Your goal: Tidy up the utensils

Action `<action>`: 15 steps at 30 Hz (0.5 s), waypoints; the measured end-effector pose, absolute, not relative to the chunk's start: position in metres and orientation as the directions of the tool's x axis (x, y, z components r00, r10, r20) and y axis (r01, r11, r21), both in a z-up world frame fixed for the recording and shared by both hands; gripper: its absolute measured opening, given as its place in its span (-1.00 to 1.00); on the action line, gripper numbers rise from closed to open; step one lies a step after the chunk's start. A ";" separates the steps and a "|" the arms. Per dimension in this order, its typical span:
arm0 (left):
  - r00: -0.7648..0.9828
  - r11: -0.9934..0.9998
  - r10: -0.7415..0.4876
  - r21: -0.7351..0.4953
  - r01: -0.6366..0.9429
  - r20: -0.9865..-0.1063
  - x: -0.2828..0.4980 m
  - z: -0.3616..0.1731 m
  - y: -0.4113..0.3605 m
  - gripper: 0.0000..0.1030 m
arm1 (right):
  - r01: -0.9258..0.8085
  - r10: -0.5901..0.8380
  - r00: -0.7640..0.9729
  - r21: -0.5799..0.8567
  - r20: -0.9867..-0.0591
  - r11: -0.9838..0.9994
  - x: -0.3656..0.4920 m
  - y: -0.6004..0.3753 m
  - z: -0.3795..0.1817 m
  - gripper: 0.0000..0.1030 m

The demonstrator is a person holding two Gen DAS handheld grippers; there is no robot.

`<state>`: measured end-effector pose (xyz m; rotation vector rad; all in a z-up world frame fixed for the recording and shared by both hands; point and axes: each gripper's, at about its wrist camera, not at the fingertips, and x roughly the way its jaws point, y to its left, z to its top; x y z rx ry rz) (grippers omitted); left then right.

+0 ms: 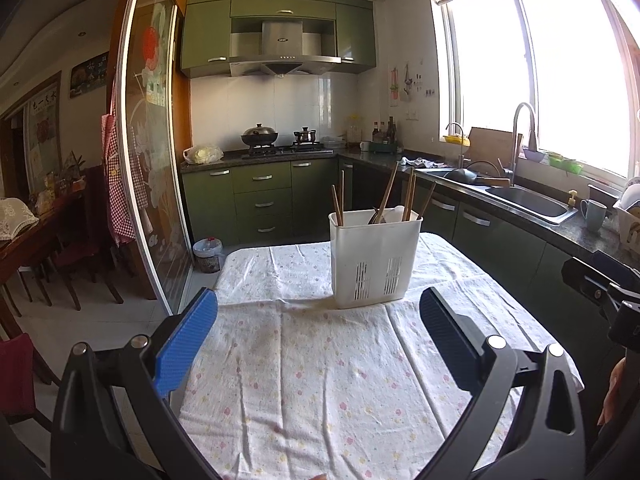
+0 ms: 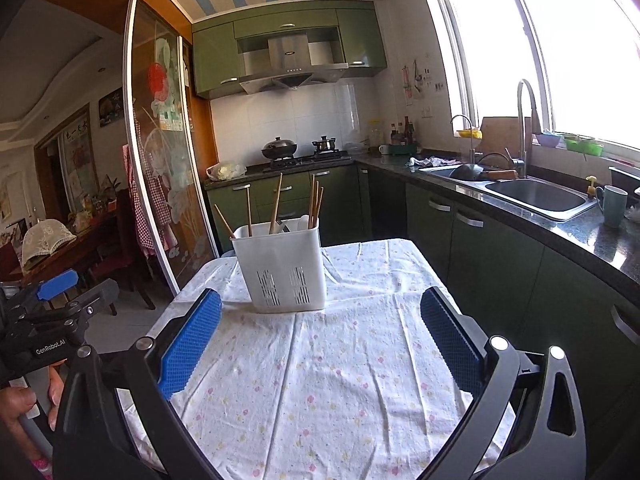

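A white plastic utensil holder stands upright on the table's floral cloth. Several wooden chopsticks and a dark utensil stick out of it. My left gripper is open and empty, well short of the holder and above the cloth. The holder also shows in the right wrist view with its chopsticks. My right gripper is open and empty, short of the holder. The left gripper shows at the left edge of the right wrist view.
The table stands in a kitchen. A counter with a sink, a tall faucet and a mug runs along the right. Green cabinets and a stove are behind. A glass sliding door and dining chairs are at the left.
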<state>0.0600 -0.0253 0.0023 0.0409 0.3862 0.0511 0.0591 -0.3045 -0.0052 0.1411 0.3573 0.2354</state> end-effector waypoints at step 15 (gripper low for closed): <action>0.920 0.998 0.052 0.056 -0.033 -0.388 0.060 0.001 -0.027 0.87 | -0.202 0.252 0.907 0.178 -0.338 0.963 0.065 -0.301 -0.002 0.91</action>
